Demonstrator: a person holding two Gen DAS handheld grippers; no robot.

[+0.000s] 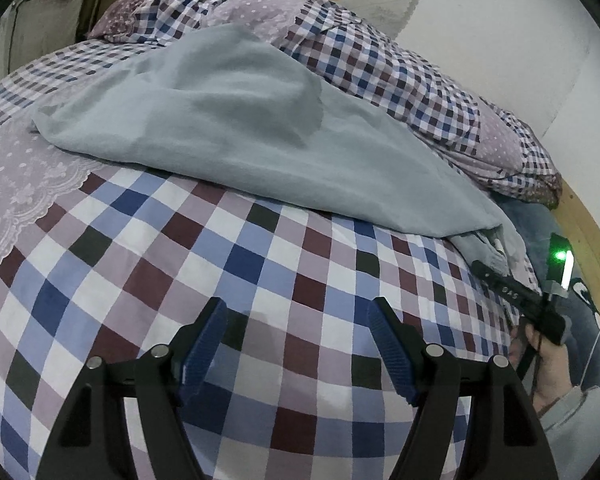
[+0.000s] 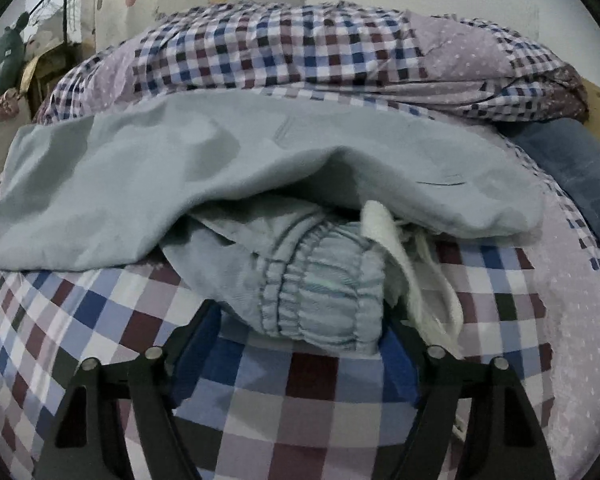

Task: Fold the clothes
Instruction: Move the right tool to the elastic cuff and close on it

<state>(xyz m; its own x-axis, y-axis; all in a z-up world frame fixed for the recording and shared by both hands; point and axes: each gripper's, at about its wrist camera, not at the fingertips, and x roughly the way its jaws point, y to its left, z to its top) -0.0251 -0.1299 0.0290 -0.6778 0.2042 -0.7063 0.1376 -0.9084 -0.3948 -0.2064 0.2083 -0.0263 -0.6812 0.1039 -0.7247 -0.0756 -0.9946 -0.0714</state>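
Note:
A pale grey-blue garment point(image 1: 240, 120) lies spread across the checked bed sheet point(image 1: 260, 272). My left gripper point(image 1: 298, 320) hovers open over bare sheet, short of the garment's near edge, with nothing between its blue pads point(image 1: 208, 340). At the far right, a hand point(image 1: 548, 368) holds my right gripper point(image 1: 516, 300) at the garment's bunched end. In the right wrist view, the garment point(image 2: 140, 184) folds over its elastic waistband point(image 2: 324, 288), with a white inner lining point(image 2: 384, 224) showing. My right gripper point(image 2: 300, 328) is open with the waistband lying between its spread fingers; cloth hides the fingertips.
A folded checked quilt point(image 1: 380, 60) point(image 2: 300, 48) lies behind the garment against the white wall. A wooden bed frame point(image 1: 588, 248) and a dark blue cloth point(image 2: 572, 168) border the right side. A lilac lace patch point(image 1: 20, 184) covers the sheet at left.

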